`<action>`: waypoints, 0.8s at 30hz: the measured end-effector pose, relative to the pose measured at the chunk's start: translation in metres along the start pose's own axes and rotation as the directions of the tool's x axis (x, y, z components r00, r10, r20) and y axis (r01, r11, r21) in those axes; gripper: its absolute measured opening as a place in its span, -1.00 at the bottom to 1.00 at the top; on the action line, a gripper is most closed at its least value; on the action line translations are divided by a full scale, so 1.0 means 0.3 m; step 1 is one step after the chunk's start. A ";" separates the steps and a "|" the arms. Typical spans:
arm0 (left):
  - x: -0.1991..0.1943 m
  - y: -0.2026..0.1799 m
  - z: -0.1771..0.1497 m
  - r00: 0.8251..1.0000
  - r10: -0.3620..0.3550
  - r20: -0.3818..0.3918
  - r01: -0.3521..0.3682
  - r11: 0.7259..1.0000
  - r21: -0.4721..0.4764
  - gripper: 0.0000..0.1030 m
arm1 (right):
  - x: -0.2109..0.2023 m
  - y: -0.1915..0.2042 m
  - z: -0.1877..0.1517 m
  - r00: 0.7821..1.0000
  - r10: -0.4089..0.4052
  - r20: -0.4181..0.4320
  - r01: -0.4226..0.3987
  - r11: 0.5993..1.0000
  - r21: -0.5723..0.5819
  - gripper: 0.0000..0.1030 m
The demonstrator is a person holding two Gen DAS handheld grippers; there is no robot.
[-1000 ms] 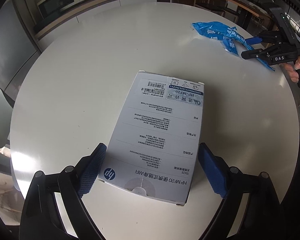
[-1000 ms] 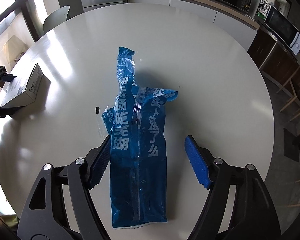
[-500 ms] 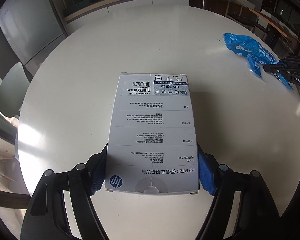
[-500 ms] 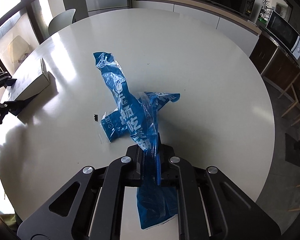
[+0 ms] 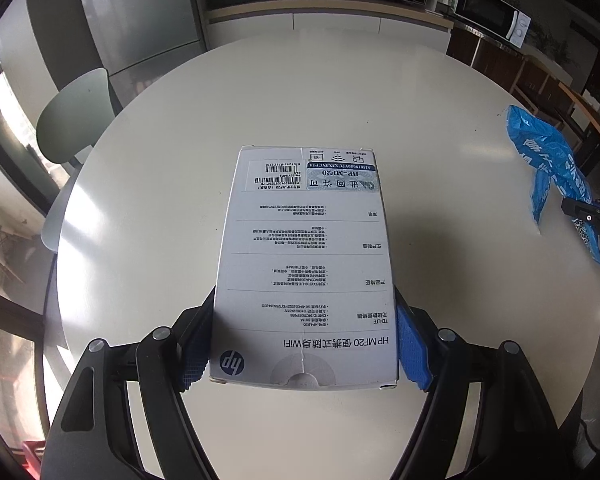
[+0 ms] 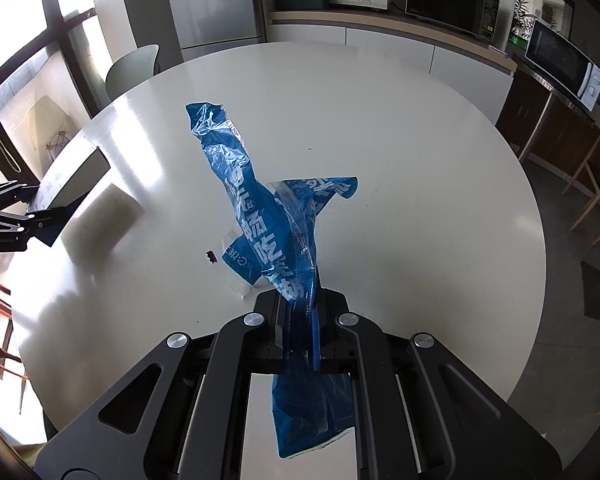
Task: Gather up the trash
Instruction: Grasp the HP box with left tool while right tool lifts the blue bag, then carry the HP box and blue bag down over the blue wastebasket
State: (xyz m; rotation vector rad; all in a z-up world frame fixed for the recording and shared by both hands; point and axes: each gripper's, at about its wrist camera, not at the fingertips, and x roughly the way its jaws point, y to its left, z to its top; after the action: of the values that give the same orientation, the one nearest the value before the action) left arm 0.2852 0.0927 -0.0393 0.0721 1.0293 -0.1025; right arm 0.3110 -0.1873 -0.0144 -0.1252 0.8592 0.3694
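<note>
Plainly, the risk lies in how each piece of trash is held. The white box [image 5: 306, 264] is gripped only at its near end, so most of its length sticks out past the left tool [image 5: 302, 350] over the round worktop [image 5: 160, 200]; a quick swing or tilt could let it pivot or slide out between the pads. The blue plastic wrapper [image 6: 268, 216] is limp and slick, pinched across a narrow band, with one end standing up ahead of the right tool [image 6: 304, 328] and the other hanging below it (toward the worktop's near edge); it could slip through, or its loose tail could snag on that edge.

The left tool's jaws stand wide, one blue pad on each long side of the box, pressing on it, and the box seems raised off the worktop, casting a shadow there. The right tool's jaws are together, clamped on the wrapper with only the film between them. Seen from the left wrist, the wrapper sits at the worktop's far right rim. A small dark scrap [image 6: 211, 256] lies on the worktop beside the wrapper, not yet picked up.
</note>
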 end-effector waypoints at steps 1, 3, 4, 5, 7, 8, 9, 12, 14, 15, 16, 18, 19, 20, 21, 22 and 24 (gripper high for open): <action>-0.011 -0.005 -0.007 1.000 0.002 0.009 -0.002 1.000 -0.008 0.45 | -0.007 -0.001 -0.002 1.000 0.004 0.006 -0.004 1.000 0.003 -0.88; -0.025 -0.014 -0.022 1.000 -0.011 0.021 0.012 1.000 -0.028 0.45 | -0.022 0.005 -0.009 1.000 0.011 0.016 -0.011 1.000 0.006 -0.88; -0.031 -0.018 -0.030 1.000 -0.016 0.026 0.017 0.999 -0.039 0.45 | -0.029 0.007 -0.013 1.000 0.014 0.022 -0.014 1.000 0.008 -0.88; -0.036 -0.022 -0.038 0.999 -0.016 0.032 0.018 0.999 -0.046 0.45 | -0.034 0.014 -0.014 0.999 0.018 0.027 -0.018 1.000 0.011 -0.88; -0.049 -0.035 -0.057 0.999 -0.004 0.047 0.007 0.998 -0.061 0.45 | -0.049 0.015 -0.023 0.999 0.026 0.039 -0.027 0.999 0.017 -0.88; -0.057 -0.041 -0.068 0.999 -0.001 0.053 0.005 0.998 -0.066 0.45 | -0.057 0.015 -0.028 0.999 0.030 0.044 -0.031 0.999 0.020 -0.88; -0.063 -0.045 -0.077 0.998 -0.003 0.059 0.007 0.997 -0.072 0.45 | -0.063 0.014 -0.032 0.998 0.034 0.049 -0.035 0.999 0.024 -0.88; -0.087 -0.066 -0.110 0.997 -0.014 0.075 0.020 0.996 -0.085 0.45 | -0.090 0.022 -0.054 0.997 0.043 0.065 -0.045 0.999 0.025 -0.88; -0.110 -0.086 -0.128 0.996 -0.013 0.093 0.020 0.997 -0.081 0.45 | -0.116 0.026 -0.073 0.996 0.044 0.080 -0.046 0.999 0.023 -0.88; -0.117 -0.097 -0.131 0.995 -0.013 0.102 0.021 0.997 -0.081 0.45 | -0.129 0.027 -0.082 0.995 0.045 0.088 -0.048 0.999 0.025 -0.88; -0.127 -0.107 -0.139 0.994 -0.014 0.109 0.023 0.996 -0.082 0.45 | -0.142 0.026 -0.092 0.994 0.048 0.096 -0.051 0.998 0.028 -0.88; -0.143 -0.122 -0.155 0.993 -0.020 0.119 0.030 0.996 -0.087 0.45 | -0.169 0.026 -0.112 0.992 0.052 0.112 -0.056 0.998 0.033 -0.88; -0.150 -0.130 -0.165 0.992 -0.018 0.124 0.029 0.996 -0.087 0.45 | -0.182 0.028 -0.123 0.991 0.053 0.120 -0.058 0.998 0.035 -0.88; -0.158 -0.140 -0.175 0.991 -0.012 0.130 0.023 0.996 -0.086 0.45 | -0.194 0.029 -0.132 0.990 0.055 0.128 -0.060 0.998 0.036 -0.88; -0.164 -0.148 -0.184 0.991 -0.006 0.137 0.018 0.996 -0.086 0.45 | -0.207 0.030 -0.142 0.989 0.057 0.136 -0.062 0.997 0.036 -0.88; -0.169 -0.152 -0.190 0.990 -0.003 0.141 0.015 0.996 -0.086 0.45 | -0.219 0.031 -0.149 0.988 0.058 0.145 -0.064 0.997 0.036 -0.88; -0.185 -0.159 -0.208 0.988 -0.009 0.152 0.023 0.995 -0.093 0.45 | -0.248 0.034 -0.164 0.985 0.060 0.163 -0.066 0.997 0.034 -0.88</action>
State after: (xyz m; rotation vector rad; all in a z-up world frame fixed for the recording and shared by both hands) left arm 0.1982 0.0549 -0.0243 -0.0298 0.8814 -0.0726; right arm 0.2277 -0.2103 0.0104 -0.0305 0.7106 0.4158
